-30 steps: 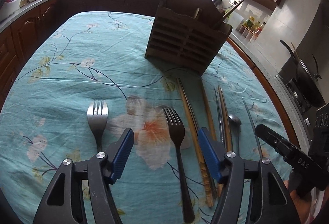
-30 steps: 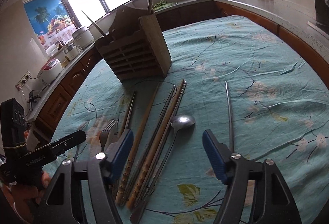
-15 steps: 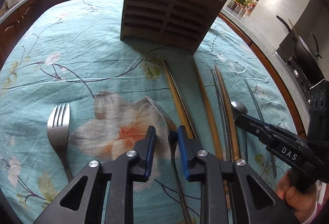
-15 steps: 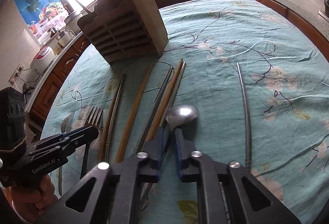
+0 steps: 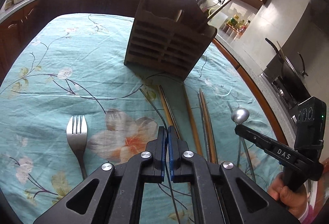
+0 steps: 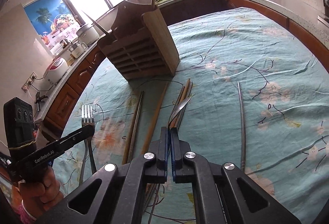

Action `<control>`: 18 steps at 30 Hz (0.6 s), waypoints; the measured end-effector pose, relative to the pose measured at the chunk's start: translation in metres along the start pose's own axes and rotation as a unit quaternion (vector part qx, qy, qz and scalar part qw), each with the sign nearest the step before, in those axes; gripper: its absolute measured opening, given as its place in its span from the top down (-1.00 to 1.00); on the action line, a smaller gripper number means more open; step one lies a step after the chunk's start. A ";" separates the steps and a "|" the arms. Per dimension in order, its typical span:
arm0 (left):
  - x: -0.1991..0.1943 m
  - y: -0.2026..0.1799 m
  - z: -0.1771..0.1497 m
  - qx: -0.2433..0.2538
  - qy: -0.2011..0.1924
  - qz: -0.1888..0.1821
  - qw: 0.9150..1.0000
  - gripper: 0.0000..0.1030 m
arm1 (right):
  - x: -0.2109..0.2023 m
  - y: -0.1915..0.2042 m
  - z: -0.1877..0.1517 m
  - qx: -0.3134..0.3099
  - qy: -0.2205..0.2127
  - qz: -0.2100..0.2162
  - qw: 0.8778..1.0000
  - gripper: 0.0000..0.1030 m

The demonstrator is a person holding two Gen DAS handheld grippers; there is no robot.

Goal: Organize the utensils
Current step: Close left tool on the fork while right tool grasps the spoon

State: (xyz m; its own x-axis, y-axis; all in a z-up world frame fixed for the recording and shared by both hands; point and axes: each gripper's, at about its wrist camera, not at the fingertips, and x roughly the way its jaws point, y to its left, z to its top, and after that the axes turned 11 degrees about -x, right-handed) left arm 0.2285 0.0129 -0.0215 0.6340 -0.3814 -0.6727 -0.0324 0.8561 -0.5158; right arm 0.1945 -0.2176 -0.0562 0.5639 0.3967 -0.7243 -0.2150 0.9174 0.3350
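L gripper (image 5: 166, 131) clamps fork (image 5: 152, 100), handle hidden

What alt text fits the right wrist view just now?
The right gripper is shut on a spoon, seen edge-on above the floral cloth. Chopsticks lie under it before a wooden holder; the left gripper is at lower left near a fork.

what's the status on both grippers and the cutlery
Left gripper shut on the dark thin fork. Right gripper shut on the silver metal spoon. Slatted wooden utensil holder ahead, path open; silver fork on the cloth.
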 end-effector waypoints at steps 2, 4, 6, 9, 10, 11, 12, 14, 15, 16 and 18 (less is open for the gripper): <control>-0.012 0.000 0.001 -0.001 -0.013 -0.005 1.000 0.98 | -0.008 0.003 0.004 -0.004 -0.013 -0.002 1.000 0.96; -0.023 0.000 0.001 -0.001 -0.025 -0.010 1.000 0.98 | -0.015 0.005 0.008 -0.008 -0.026 -0.003 1.000 0.96; -0.034 -0.001 0.001 -0.001 -0.036 -0.015 0.999 0.98 | -0.023 0.007 0.012 -0.011 -0.037 -0.004 0.999 0.95; -0.048 -0.001 0.001 -0.001 -0.049 -0.020 0.999 0.98 | -0.032 0.010 0.017 -0.013 -0.051 -0.003 0.999 0.96; -0.052 -0.001 0.000 0.000 -0.053 -0.021 0.998 0.98 | -0.035 0.011 0.019 -0.016 -0.056 -0.006 0.998 0.96; -0.056 -0.001 0.000 0.000 -0.058 -0.023 0.998 0.98 | -0.038 0.012 0.021 -0.019 -0.061 -0.007 0.998 0.96; -0.061 -0.001 -0.001 0.000 -0.062 -0.025 0.998 0.98 | -0.041 0.013 0.023 -0.019 -0.066 -0.007 0.998 0.96; -0.067 -0.002 -0.001 0.000 -0.071 -0.030 0.997 0.98 | -0.046 0.014 0.028 -0.023 -0.076 -0.009 0.997 0.96; -0.072 -0.001 0.000 0.001 -0.075 -0.031 0.997 0.98 | -0.048 0.015 0.031 -0.026 -0.082 -0.011 0.996 0.96; -0.076 -0.002 0.000 0.002 -0.079 -0.032 0.996 0.98 | -0.049 0.016 0.034 -0.028 -0.087 -0.013 0.996 0.96; -0.081 -0.002 0.004 0.004 -0.086 -0.033 0.996 0.98 | -0.052 0.016 0.040 -0.030 -0.095 -0.012 0.995 0.96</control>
State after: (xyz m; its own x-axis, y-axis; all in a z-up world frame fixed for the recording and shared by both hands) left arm 0.1808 0.0433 0.0360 0.7574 -0.3715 -0.5370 0.0191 0.8346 -0.5505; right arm 0.1942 -0.2251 0.0106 0.7088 0.3659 -0.6031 -0.2433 0.9293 0.2778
